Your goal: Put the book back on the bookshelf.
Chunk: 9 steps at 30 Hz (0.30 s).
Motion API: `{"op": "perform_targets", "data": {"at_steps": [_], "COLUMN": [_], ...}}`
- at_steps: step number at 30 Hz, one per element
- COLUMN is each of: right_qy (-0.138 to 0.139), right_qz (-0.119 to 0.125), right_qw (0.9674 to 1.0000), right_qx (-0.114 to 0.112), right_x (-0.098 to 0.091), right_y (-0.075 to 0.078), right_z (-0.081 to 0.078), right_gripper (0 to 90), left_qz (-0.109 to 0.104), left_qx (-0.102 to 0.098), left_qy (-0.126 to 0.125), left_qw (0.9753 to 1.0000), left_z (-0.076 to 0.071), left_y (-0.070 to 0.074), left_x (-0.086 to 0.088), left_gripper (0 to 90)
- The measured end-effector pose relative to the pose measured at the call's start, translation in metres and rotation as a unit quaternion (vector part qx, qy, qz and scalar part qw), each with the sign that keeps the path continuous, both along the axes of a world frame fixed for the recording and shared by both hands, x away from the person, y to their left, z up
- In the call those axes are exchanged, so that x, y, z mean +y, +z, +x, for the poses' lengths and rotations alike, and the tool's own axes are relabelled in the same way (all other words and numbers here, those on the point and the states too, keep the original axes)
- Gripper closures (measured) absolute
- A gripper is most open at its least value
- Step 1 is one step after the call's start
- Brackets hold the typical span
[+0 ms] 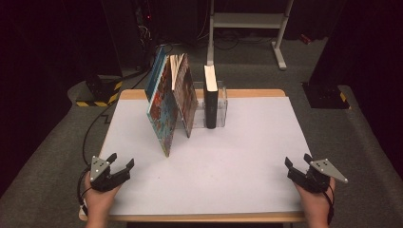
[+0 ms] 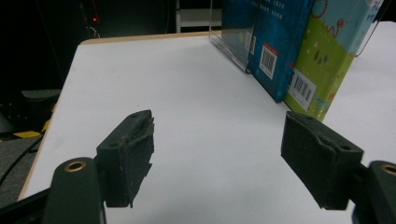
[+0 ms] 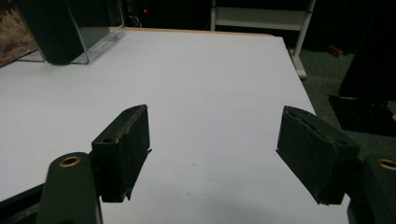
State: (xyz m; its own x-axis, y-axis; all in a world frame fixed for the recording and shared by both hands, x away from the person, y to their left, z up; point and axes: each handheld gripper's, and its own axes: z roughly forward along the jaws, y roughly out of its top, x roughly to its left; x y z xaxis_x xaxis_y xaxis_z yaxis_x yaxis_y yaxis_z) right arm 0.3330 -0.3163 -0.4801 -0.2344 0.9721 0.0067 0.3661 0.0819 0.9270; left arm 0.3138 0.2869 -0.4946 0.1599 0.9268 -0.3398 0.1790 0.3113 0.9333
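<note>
Left gripper (image 1: 121, 165): jaws spread wide, nothing between them; held at the table's 7 o'clock corner, above the white top. Its own view confirms the gap (image 2: 217, 154): both black pads bare, white surface showing between.

Right gripper (image 1: 297, 164): jaws likewise apart and empty, at the 5 o'clock corner. Its own view (image 3: 212, 156) shows the same wide gap over bare table.

Table (image 1: 237, 156): white top, wood-coloured edge.

Toward 12 o'clock, at mid-table: a clear stand (image 1: 223, 102) holding books. From the high view, a black book (image 1: 210, 102) stands upright in the stand; just left of it a brown-patterned book (image 1: 186, 95) and a colourful book (image 1: 162, 114) lean against each other, with a blue book (image 1: 154, 73) behind.

Left gripper view adds what the high view lacks: the back covers of the blue book (image 2: 275, 42) and a green book (image 2: 327, 60), each with a white barcode sticker low on the cover, and the stand's clear edge (image 2: 229, 44). Print near the blue cover's top is too small to read.

Right gripper view gives the stand's other side (image 3: 91, 44) at 11 o'clock, with the black book (image 3: 51, 28) inside.

Floor beyond: a white metal frame (image 1: 247, 21) at 12 o'clock.
</note>
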Motion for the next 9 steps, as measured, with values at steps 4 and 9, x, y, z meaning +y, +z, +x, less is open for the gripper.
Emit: {"op": "perform_targets", "data": {"at_steps": [4,9], "right_qy": [-0.001,-0.002], "right_qz": [-0.001,-0.001], "right_qw": [1.0000,1.0000], "right_qx": [0.001,0.002], "right_x": [-0.0003,-0.0011], "right_y": [-0.0012,-0.0016], "right_z": [-0.0002,-0.0028], "right_gripper": [25.0,24.9], "left_qz": [0.001,0.003], "left_qx": [0.001,0.001], "left_qy": [-0.001,-0.005], "left_qw": [1.0000,1.0000], "left_z": [0.0017,0.0037], "left_y": [-0.0005,-0.0009], "left_x": [-0.0007,-0.0042], "left_gripper": [25.6,24.9]}}
